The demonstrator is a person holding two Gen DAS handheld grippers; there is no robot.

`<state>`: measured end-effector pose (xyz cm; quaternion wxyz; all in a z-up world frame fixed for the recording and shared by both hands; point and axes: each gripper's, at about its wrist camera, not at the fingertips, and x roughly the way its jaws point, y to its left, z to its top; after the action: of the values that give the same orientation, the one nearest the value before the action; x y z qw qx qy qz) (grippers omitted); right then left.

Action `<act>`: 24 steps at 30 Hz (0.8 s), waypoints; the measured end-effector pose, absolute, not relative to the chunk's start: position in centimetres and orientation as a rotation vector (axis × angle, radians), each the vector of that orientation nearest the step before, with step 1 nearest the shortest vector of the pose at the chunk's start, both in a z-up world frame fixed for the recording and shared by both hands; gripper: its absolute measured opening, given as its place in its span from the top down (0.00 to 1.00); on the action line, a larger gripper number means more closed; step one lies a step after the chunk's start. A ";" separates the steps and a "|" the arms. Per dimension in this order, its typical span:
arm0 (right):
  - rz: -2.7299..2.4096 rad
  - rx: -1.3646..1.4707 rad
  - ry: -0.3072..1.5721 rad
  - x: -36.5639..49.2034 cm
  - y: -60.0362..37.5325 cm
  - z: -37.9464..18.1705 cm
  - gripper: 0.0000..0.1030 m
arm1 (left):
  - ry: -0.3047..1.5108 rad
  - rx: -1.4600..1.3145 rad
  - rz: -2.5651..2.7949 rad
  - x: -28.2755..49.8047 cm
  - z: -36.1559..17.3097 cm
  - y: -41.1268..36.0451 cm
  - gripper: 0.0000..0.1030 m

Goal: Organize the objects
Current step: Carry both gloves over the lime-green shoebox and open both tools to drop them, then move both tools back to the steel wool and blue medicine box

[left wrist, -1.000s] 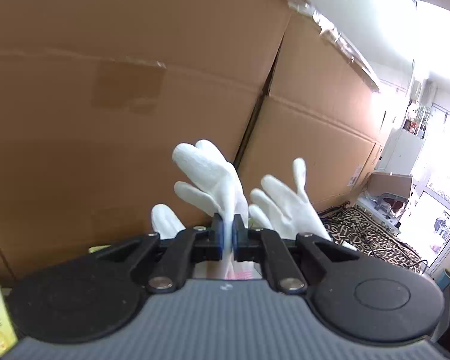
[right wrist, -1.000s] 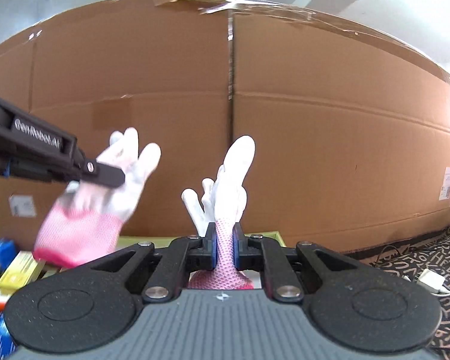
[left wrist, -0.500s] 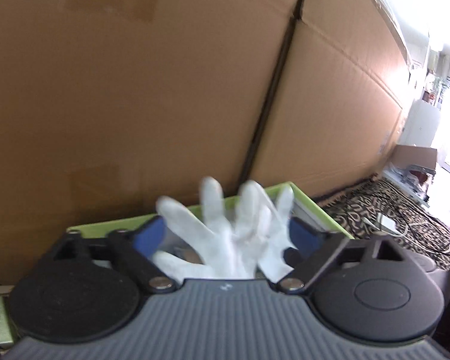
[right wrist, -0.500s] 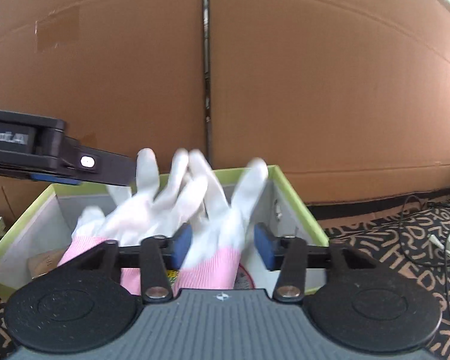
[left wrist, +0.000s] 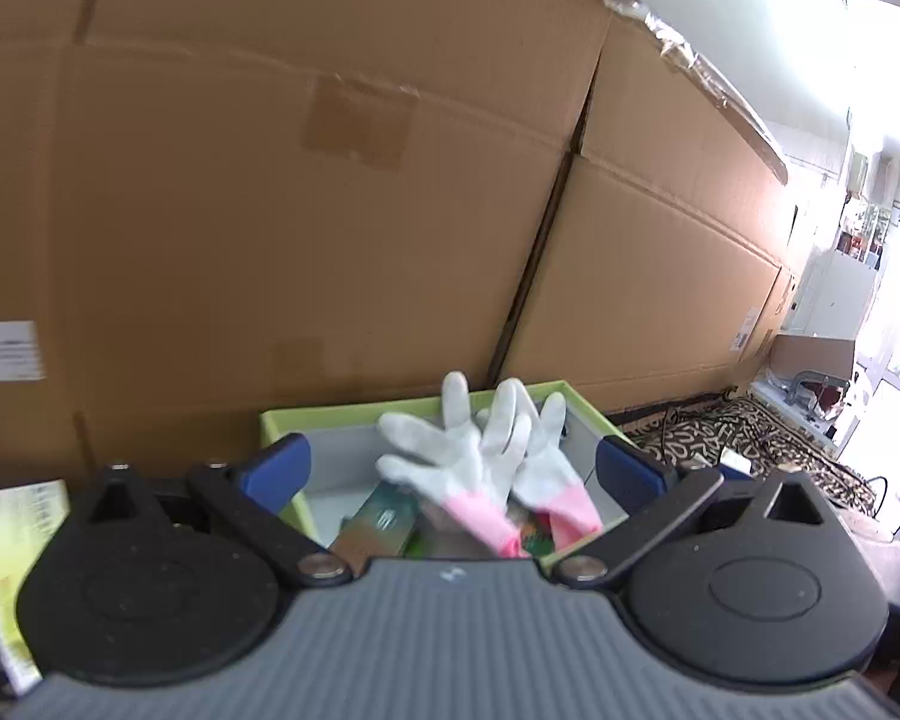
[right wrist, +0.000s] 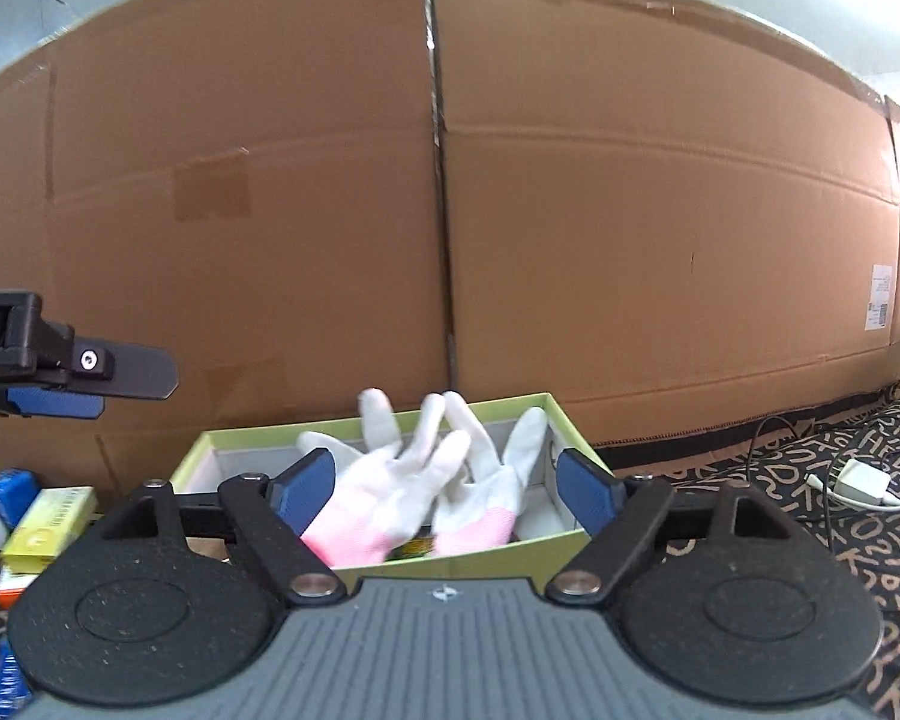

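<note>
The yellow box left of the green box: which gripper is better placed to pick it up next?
Probably the left gripper: it is open, empty and on the yellow box's side. The right gripper, also open, faces the gloves in the green box.

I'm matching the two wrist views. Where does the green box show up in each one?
Left wrist: green box low centre, between the open left gripper's fingers, gloves lying in it.
Right wrist: green box low centre, between the open right gripper's fingers, same gloves inside.
Shared landmark: the dark seam in the cardboard wall behind.
</note>
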<state>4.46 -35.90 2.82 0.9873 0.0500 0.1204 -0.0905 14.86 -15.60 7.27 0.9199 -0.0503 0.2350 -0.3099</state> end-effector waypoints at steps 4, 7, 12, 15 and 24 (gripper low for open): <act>-0.138 0.130 0.224 1.9 -33.5 3.0 0.13 | 0.478 -0.086 -0.580 10.5 7.5 -11.7 0.00; -0.102 0.146 0.215 0.2 -31.7 2.4 0.12 | 0.466 -0.120 -0.538 7.3 7.0 -8.0 0.00; -0.046 0.149 0.250 -1.8 -27.9 0.9 0.12 | 0.508 -0.172 -0.407 3.4 4.4 -2.7 0.00; 0.007 0.155 0.297 -2.2 -26.1 -0.5 0.12 | 0.548 -0.162 -0.351 2.0 2.6 -0.8 0.00; 0.100 0.159 0.438 -2.9 -22.0 -4.0 0.12 | 0.678 -0.202 -0.212 1.9 -1.8 3.6 0.00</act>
<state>-2.92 -22.02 -3.99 0.9717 0.0787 0.2169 0.0496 1.91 3.63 -1.84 0.9326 -0.0990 0.3314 -0.1034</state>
